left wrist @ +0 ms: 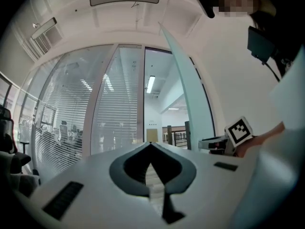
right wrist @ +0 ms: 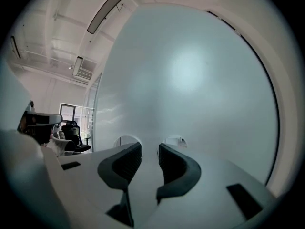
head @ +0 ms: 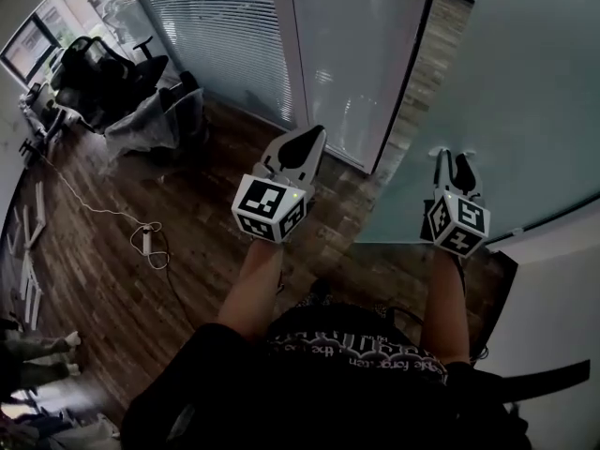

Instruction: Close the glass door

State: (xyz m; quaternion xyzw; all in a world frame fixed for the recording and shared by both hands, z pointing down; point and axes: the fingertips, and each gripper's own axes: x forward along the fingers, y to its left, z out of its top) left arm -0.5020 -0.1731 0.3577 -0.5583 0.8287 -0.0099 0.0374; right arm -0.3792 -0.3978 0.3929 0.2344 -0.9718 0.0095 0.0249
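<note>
The frosted glass door (head: pixel 525 92) stands swung open at the right, its edge toward the doorway (head: pixel 427 73). My right gripper (head: pixel 455 165) points at its face, tips close to or touching the pane. In the right gripper view the door (right wrist: pixel 190 70) fills the picture, and the right gripper (right wrist: pixel 150 148) is open by a narrow gap with nothing in it. My left gripper (head: pixel 302 146) is held in the air left of the door, shut and empty, aimed at the fixed glass panel (head: pixel 356 45). In the left gripper view its jaws (left wrist: pixel 151 145) meet in a point, and the door's edge (left wrist: pixel 190 94) rises at the right.
A glass wall with blinds (head: pixel 225 36) runs along the back left. Office chairs (head: pixel 103 73) stand in the far left corner. A cable with a power strip (head: pixel 145 240) lies on the wooden floor. A white wall (head: pixel 562 317) is at the right.
</note>
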